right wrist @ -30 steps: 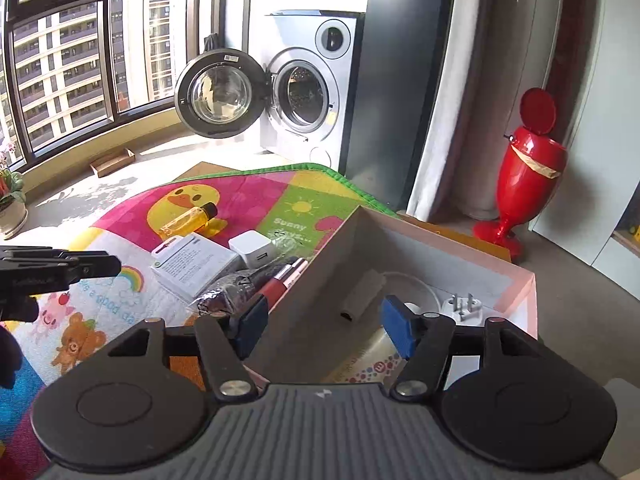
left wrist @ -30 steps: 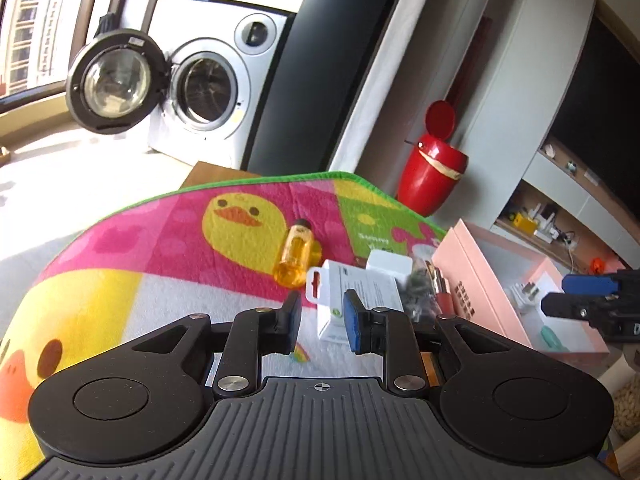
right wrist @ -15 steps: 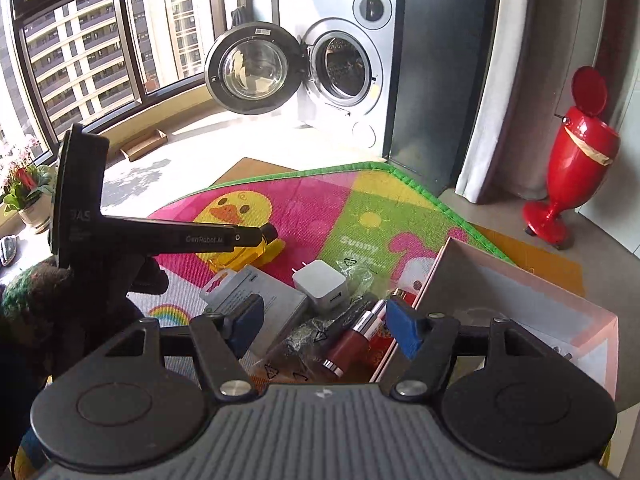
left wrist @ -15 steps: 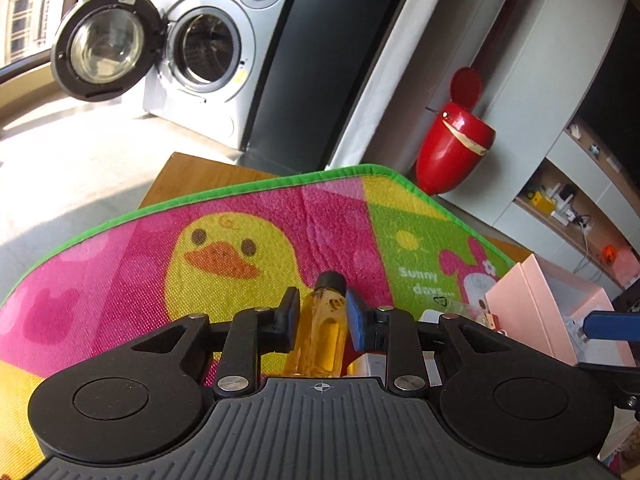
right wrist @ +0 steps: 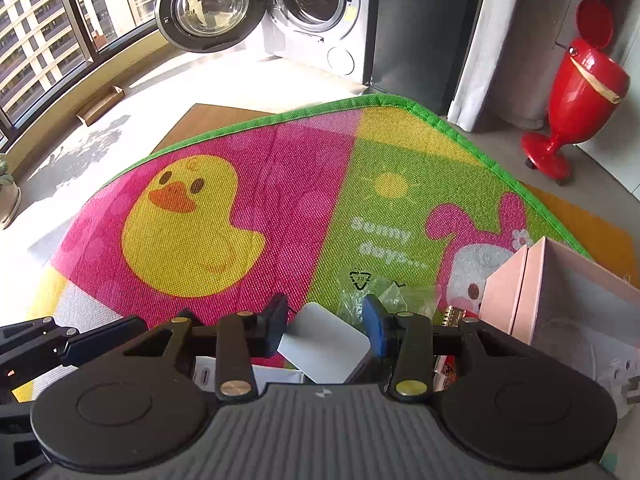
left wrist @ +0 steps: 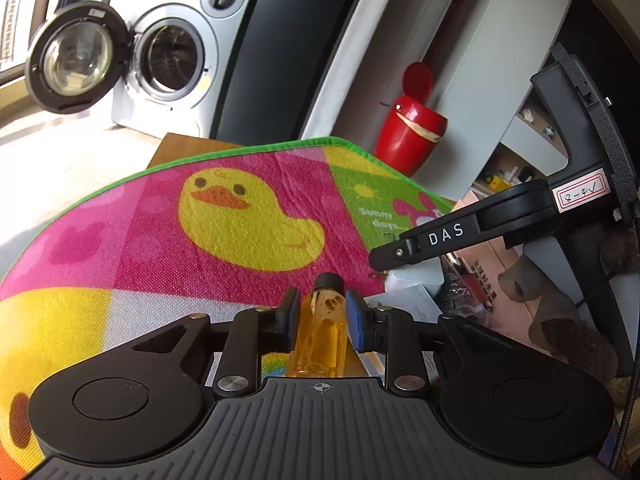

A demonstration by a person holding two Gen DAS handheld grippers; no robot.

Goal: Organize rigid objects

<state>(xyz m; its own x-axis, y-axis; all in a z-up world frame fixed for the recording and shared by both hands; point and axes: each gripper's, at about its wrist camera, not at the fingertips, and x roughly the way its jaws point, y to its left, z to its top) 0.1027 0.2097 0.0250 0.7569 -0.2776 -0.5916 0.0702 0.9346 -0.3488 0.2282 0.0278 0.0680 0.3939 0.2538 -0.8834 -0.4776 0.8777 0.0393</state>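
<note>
An orange see-through bottle (left wrist: 322, 328) with a black cap lies on the colourful duck mat (left wrist: 248, 216). My left gripper (left wrist: 322, 312) is shut on it, a pad against each side. In the right wrist view a white charger block (right wrist: 324, 344) sits between the pads of my right gripper (right wrist: 326, 328), whose jaws are closing and touch its two edges. The pink box (right wrist: 516, 292) stands open just right of that gripper. In the left wrist view the right gripper's black finger, marked DAS (left wrist: 440, 236), reaches in from the right.
A clear plastic bag (right wrist: 380, 292) and a gold-tipped tube (right wrist: 454, 314) lie beside the pink box. A white carton (left wrist: 416, 300) lies right of the bottle. Beyond the mat stand a red bin (right wrist: 576, 80) and a washing machine (right wrist: 316, 12) with its door open.
My left gripper moved forward over the mat and took the orange bottle between its pads. My right gripper swung left from above the pink box to the white charger, and its jaws narrowed.
</note>
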